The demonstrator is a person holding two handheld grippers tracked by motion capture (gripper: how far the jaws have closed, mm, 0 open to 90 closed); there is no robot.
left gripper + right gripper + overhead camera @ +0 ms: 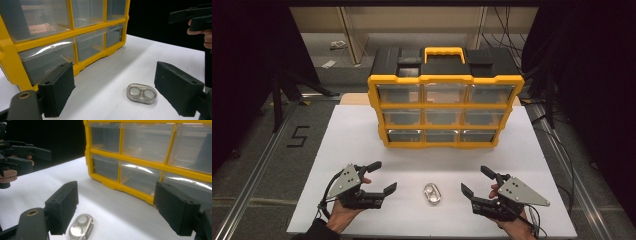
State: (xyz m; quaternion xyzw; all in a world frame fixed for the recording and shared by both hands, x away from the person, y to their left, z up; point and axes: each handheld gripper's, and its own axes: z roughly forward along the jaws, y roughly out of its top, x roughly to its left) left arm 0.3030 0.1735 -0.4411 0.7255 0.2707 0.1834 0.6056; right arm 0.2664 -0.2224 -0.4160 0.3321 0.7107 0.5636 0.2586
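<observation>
Step in hand, as judged: the approach, before any grasp. The left tongs [383,176] and right tongs [472,180] both stand wide open and hold nothing, each resting low over the near part of the white desk [522,165], one on either side of the work piece.

The piece is a small clear contact lens case [432,194], lying flat on the desk between the two tongs, apart from both, and well short of the yellow drawer organizer [445,111] standing behind it. In the left gripper view the case [141,93] shows two round wells side by side in a translucent, rounded body; in the right gripper view it [81,226] lies just beside the near jaw, glossy and reflective.

Next move, as judged: one pair of tongs must close in over the case and pinch it across its narrow width (the smooth, low shell may slip). All organizer drawers appear shut.
</observation>
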